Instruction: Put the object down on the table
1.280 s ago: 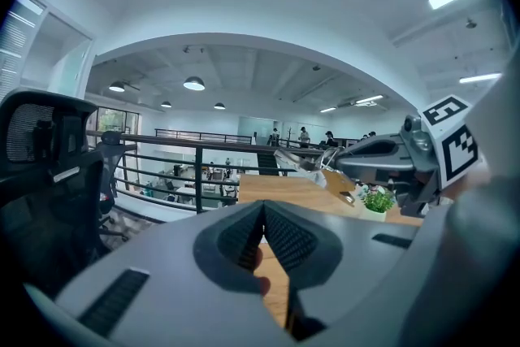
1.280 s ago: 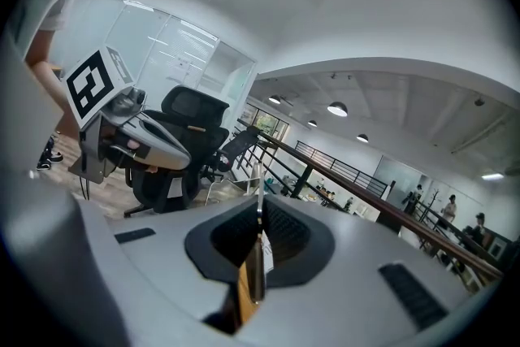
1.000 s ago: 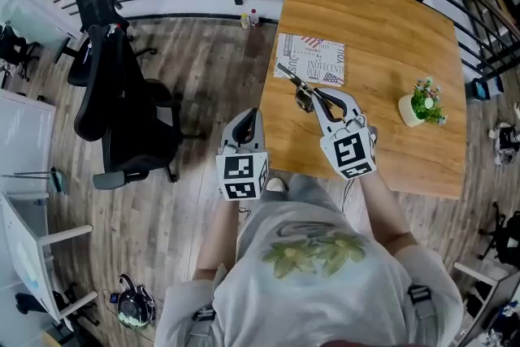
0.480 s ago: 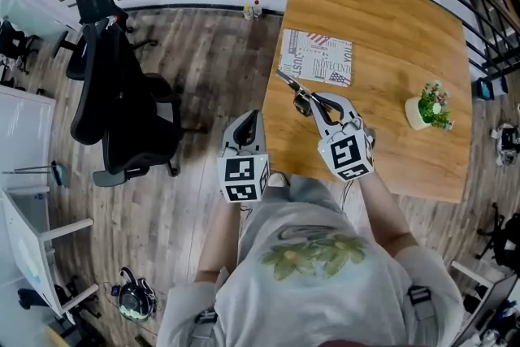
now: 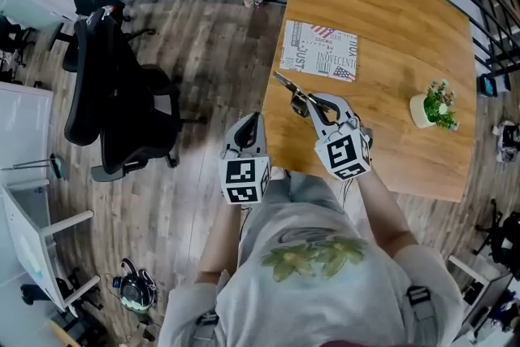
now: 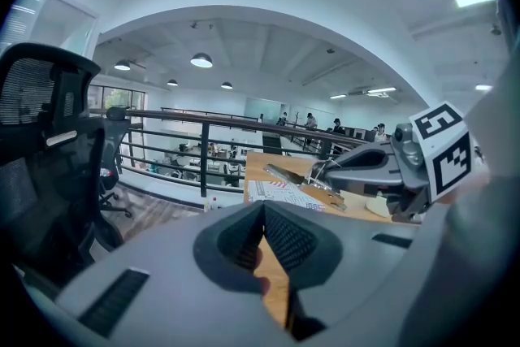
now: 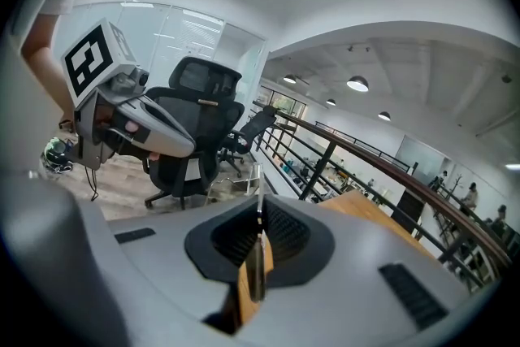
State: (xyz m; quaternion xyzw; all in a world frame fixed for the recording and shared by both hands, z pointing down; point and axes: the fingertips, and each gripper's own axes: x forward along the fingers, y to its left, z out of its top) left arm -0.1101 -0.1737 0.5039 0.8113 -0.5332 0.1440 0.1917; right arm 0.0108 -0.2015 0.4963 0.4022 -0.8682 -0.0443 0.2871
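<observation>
1. Right gripper view: the right hand-held gripper [image 7: 262, 214] has its ribbed black pads pinched narrow on the scissors [image 7: 256, 266]. Their thin metal blade shows edge-on between the pads.
2. From the head view, the pointed tip sticks out past the jaws over the left part of the tabletop [image 5: 390, 20]. I cannot tell whether it touches the wood.
3. The left hand-held gripper [image 6: 264, 209] has its grey jaws closed together at the tips with nothing between them. It hangs just off the tabletop's left edge, above the plank floor [image 5: 203, 61].
4. The tabletop is smooth, warm wood with visible grain. A flat rectangular printed mat [image 5: 318, 51] lies beyond the scissors.
5. A small white pot with a leafy plant [image 5: 435, 103] stands well to the right.
6. A black mesh office chair [image 5: 122, 110] stands on the floor to the left.
</observation>
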